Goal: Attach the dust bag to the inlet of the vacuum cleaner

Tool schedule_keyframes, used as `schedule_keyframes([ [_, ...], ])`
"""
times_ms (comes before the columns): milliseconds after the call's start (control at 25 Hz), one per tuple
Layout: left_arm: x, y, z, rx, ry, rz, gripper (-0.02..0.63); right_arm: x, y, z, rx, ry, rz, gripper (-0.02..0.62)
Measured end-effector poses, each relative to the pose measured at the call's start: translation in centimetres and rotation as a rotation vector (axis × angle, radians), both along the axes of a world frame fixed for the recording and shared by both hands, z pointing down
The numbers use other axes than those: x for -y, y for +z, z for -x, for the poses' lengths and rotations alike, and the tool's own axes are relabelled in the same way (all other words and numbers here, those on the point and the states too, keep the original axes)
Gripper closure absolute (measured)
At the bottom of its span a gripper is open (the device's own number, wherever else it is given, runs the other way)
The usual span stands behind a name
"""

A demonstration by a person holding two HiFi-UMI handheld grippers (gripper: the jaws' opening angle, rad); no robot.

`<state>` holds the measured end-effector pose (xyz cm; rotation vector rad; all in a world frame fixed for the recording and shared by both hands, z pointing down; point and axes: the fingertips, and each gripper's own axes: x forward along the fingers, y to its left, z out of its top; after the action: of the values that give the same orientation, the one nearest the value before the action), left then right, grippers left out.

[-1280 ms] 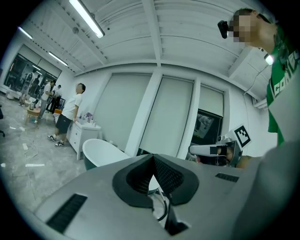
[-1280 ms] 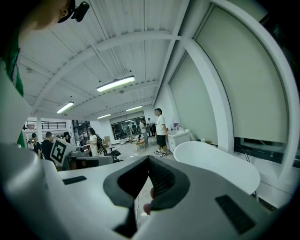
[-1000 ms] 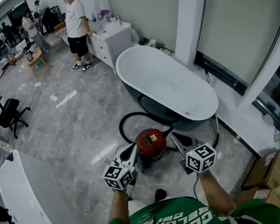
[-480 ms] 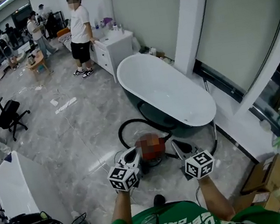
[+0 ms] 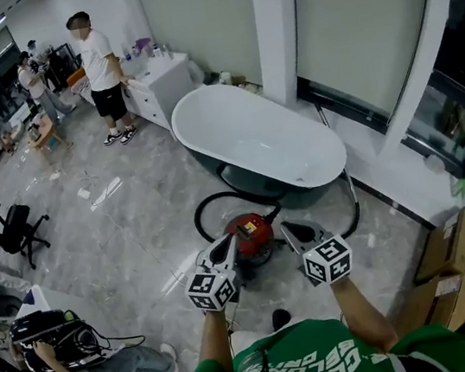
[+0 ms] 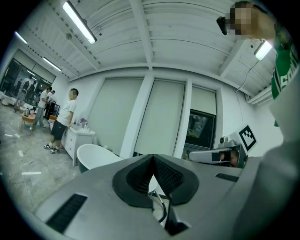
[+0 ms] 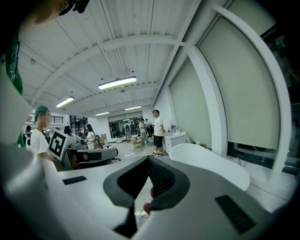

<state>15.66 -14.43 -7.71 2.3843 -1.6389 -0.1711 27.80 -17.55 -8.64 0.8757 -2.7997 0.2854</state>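
Head view: left tool [image 5: 223,250] and right tool [image 5: 298,232] are held up side by side, apart, above the floor [image 5: 135,231]. The red vacuum [image 5: 251,234] sits on the floor just ahead and lands between the two tool tips in frame. It is close to the near end of the white tub [image 5: 251,138]. A black hose [image 5: 198,219] loops off the vacuum's left side. Cardboard boxes [image 5: 463,258] are at far right. A chair [image 5: 13,228] is at left. A person [image 5: 100,70] stands by a white cabinet [image 5: 159,80] at the back.

Left tool view: jaws clenched, pads meeting at the tip, nothing in them. Past them are the tub and the person at the cabinet. The right tool and its marker cube show at the right side.

Right tool view: jaws clenched too, nothing held. Bits of the red vacuum show through the gap under the pads, well beyond them. The tub is to the right, the left tool and its marker cube to the left.
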Motion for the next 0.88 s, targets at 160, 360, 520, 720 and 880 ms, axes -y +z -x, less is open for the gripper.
schedule_keyframes([
  [160,0.3,0.5,-0.6,0.008,0.011,0.004,0.603,0.5,0.7,-1.1,0.011,0.024,0.011,0.587],
  [360,0.9,0.7,-1.0,0.012,0.023,0.012,0.603,1.1,0.8,-1.5,0.018,0.037,0.023,0.586],
  [520,1.3,0.6,-0.8,0.025,0.012,0.012,0.603,1.7,1.1,-1.2,0.022,0.032,0.034,0.588],
  [720,1.6,0.7,-0.2,0.033,-0.002,0.024,0.603,2.4,1.2,-0.8,0.025,0.025,0.040,0.588],
  [880,1.8,0.6,0.2,0.031,-0.014,0.032,0.603,2.7,1.2,-0.6,0.029,0.020,0.045,0.586],
])
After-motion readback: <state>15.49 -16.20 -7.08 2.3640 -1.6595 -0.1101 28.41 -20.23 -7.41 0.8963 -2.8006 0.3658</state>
